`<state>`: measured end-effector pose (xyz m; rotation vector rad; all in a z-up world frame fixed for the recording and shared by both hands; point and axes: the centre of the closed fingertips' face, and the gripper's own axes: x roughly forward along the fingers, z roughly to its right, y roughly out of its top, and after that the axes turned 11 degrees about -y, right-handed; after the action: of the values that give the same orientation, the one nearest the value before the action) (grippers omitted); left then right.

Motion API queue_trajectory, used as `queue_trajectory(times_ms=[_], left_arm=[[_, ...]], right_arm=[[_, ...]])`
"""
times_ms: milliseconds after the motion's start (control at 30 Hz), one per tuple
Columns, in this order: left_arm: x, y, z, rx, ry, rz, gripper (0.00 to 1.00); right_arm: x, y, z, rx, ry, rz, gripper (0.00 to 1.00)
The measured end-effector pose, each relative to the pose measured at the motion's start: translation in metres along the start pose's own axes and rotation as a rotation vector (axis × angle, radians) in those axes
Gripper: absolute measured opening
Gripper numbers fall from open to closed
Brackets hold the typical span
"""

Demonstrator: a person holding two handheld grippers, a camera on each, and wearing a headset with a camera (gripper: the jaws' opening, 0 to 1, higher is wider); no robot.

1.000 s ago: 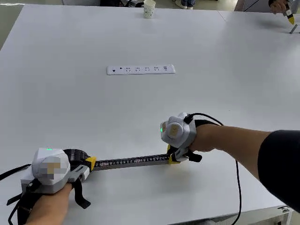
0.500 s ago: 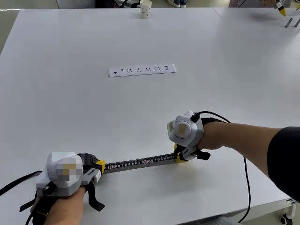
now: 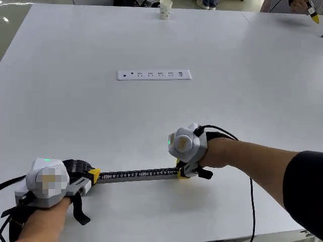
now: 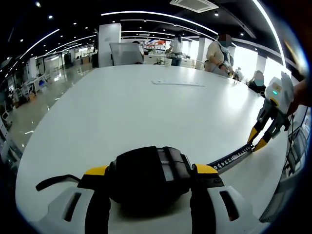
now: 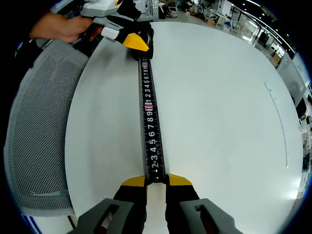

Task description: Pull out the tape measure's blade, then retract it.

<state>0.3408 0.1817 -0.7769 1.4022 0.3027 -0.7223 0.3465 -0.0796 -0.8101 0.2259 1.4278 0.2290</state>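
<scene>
A black tape measure case [image 4: 148, 173] sits clamped between the yellow-tipped jaws of my left gripper [image 4: 151, 170], at the table's front left in the head view, the case [image 3: 76, 168] beside that gripper [image 3: 91, 175]. Its black blade [image 3: 139, 174] with white numbers runs right along the table to my right gripper [image 3: 180, 172]. In the right gripper view the blade [image 5: 149, 126] stretches away from the jaws, and my right gripper [image 5: 156, 181] is shut on the blade's end. The far end of the blade [image 4: 229, 158] reaches the right gripper [image 4: 261, 139] in the left gripper view.
A white power strip [image 3: 154, 75] lies mid-table. A paper cup [image 3: 165, 9] stands at the far edge. Another person's hand with a yellow tool [image 3: 307, 8] is at the far right corner. A grey mesh chair [image 5: 41, 126] stands beside the table's near edge. People stand beyond the table [image 4: 219, 48].
The head camera shifted. The exposed blade between the two grippers looks slightly longer than half a second ago; both grippers keep their holds.
</scene>
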Motion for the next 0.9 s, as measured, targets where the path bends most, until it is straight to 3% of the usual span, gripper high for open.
queue_trajectory(times_ms=[333,433,467,600,733,900], left_arm=[[-0.0002,0.0011,-0.0005,-0.001,-0.010,0.012,0.62],[-0.0008,0.0004,-0.0004,-0.006,-0.010,-0.014,0.62],[0.0003,0.0019,-0.0014,-0.007,-0.011,-0.013,0.62],[-0.0001,-0.0004,-0.0013,-0.008,-0.012,-0.013,0.62],[0.0023,-0.0004,-0.0026,-0.008,-0.009,-0.047,0.62],[0.0013,-0.0012,-0.0016,-0.001,-0.013,-0.024,0.62]], right_arm=[[0.0002,0.0035,-0.0007,0.025,0.012,-0.012,0.10],[0.0007,0.0043,-0.0024,0.030,-0.016,-0.019,0.10],[0.0011,0.0048,-0.0027,0.005,-0.017,-0.025,0.10],[0.0008,0.0051,-0.0017,0.017,-0.020,-0.028,0.10],[0.0018,0.0052,-0.0016,0.013,-0.020,-0.022,0.10],[0.0022,0.0056,-0.0015,0.016,-0.018,-0.018,0.10]])
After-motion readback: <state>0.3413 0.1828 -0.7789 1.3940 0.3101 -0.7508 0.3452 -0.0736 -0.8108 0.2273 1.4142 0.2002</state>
